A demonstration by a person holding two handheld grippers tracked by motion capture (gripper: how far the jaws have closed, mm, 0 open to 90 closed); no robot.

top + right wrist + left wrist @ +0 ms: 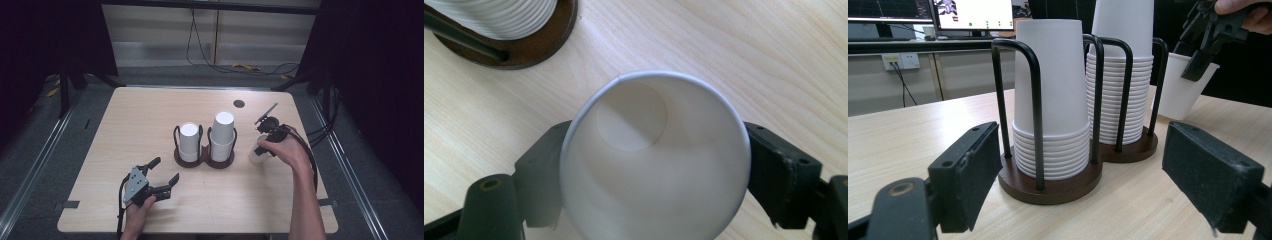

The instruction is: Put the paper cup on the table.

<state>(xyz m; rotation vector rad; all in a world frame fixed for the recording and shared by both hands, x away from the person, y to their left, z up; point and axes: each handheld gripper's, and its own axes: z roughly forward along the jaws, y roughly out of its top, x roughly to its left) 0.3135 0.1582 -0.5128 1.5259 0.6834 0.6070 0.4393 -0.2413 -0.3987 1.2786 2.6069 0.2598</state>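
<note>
Toward the right edge of the counter (150, 110), just beside the rack, a single white paper cup (259, 152) stands mouth up between the right tongs (264, 146). In the right gripper view the cup (659, 165) sits squarely between the two black jaws, its long axis running straight away from the camera, so the tongs come at it from above and the round bottom shows deep inside. The jaws flank the rim on both sides. The left one looks to touch the wall, but whether either still presses I cannot tell; the rim keeps a clean round, with no dent. The relation that matters, in my judgement, is this straddle: the cup stands upright on the wood and any lift of the tongs must go straight along its axis, or a jaw will tip it.

The cup is thin, smooth, matte paper with a rolled lip, and tapered. The right hand (287, 152) is on it; the left tongs (162, 176) lie well apart, near the front-left corner, jaws released with nothing between them, pointing at the rack.

The rack (204, 156) has two round dark-brown wooden bases joined side by side, each fenced by bent black metal rods. Each holds a nested pile of cups upside down: a shorter pile (1053, 100) and a taller pile (1120, 70), ribbed where the rims stack.
</note>
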